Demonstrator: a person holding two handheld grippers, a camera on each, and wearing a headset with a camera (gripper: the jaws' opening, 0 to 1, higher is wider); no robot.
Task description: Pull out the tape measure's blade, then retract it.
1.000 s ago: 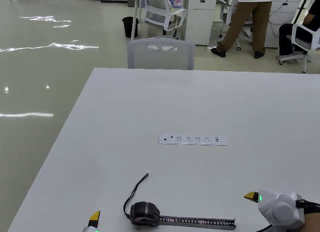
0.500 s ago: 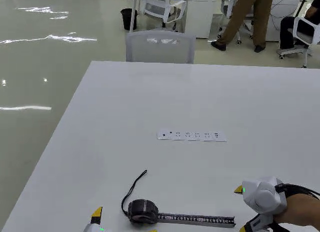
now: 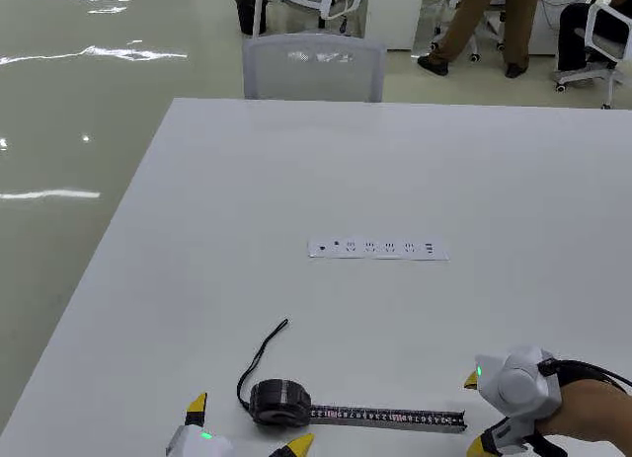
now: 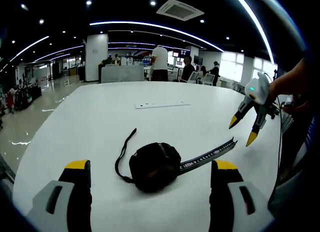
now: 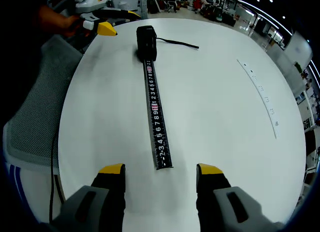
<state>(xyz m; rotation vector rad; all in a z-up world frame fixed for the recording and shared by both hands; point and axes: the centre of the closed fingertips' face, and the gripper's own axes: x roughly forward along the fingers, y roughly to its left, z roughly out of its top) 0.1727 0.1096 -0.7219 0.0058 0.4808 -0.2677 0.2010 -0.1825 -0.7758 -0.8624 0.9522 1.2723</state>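
**Both grippers closed in on the extended tape**

Since a second ago the right gripper (image 3: 475,414) has come in from the table's near right corner until its yellow tips stand just beside the free end of the blade, and the left gripper (image 3: 247,424) has come up closer to the case, with both of its yellow tips now showing in the head view. The whole scene has also slid in the head view, which is the camera's own shift. The tape measure has stayed where it lay.

The round black tape measure case (image 3: 279,401) rests on the white table (image 3: 296,181) near its front edge. Its dark, number-printed metal blade (image 3: 387,416) lies pulled out flat on the tabletop, running from the case toward the right gripper. A thin black wrist strap (image 3: 259,358) curls away from the case toward the middle of the table.

The left gripper's jaws are spread wide. In the left gripper view the case sits between them and a little ahead, with bare table on both sides. The right gripper's jaws are also spread wide. In the right gripper view the blade's end lies level with the fingertips, midway between them, touched by neither.

A flat white power strip (image 3: 377,249) lies farther back on the table, well apart from the tape. A grey mesh chair (image 3: 314,67) stands at the far edge.
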